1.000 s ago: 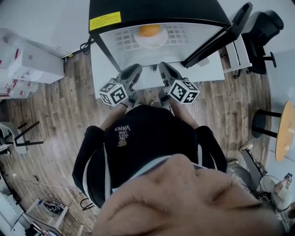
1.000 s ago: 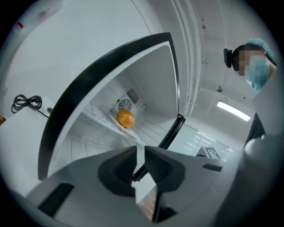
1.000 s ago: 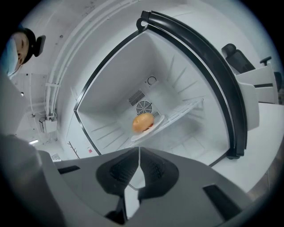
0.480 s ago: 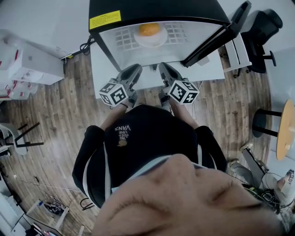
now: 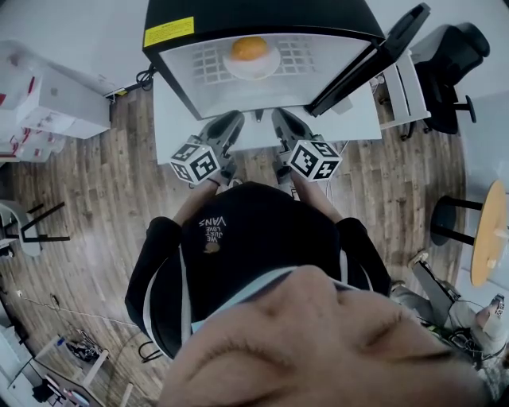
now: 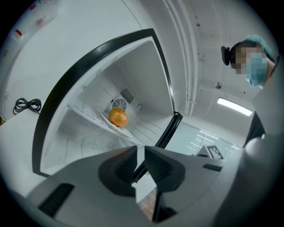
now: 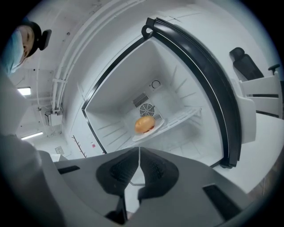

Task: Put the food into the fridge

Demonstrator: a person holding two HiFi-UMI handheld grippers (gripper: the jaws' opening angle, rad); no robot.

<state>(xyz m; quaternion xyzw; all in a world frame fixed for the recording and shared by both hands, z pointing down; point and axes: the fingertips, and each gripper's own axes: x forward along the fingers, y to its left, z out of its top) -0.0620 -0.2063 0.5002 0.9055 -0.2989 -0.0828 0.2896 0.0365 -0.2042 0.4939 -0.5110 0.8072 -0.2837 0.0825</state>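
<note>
Head view: probable bun (image 5: pixel 250 48) beyond tongs (image 5: pixel 237 121)

Glossy black fridge (image 5: pixel 262 16) shell — smooth white interior, wood-plank floor (image 5: pixel 95 207)

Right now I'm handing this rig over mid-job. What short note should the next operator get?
Left gripper: jaws a slim gap apart, nothing between them, outside the fridge.
Right gripper: shut, empty, also in front of the fridge.
Food: on the white plate, on the wire shelf inside.
Done: food is in the fridge.
To do: the door stands open; closing it is probably next.
</note>
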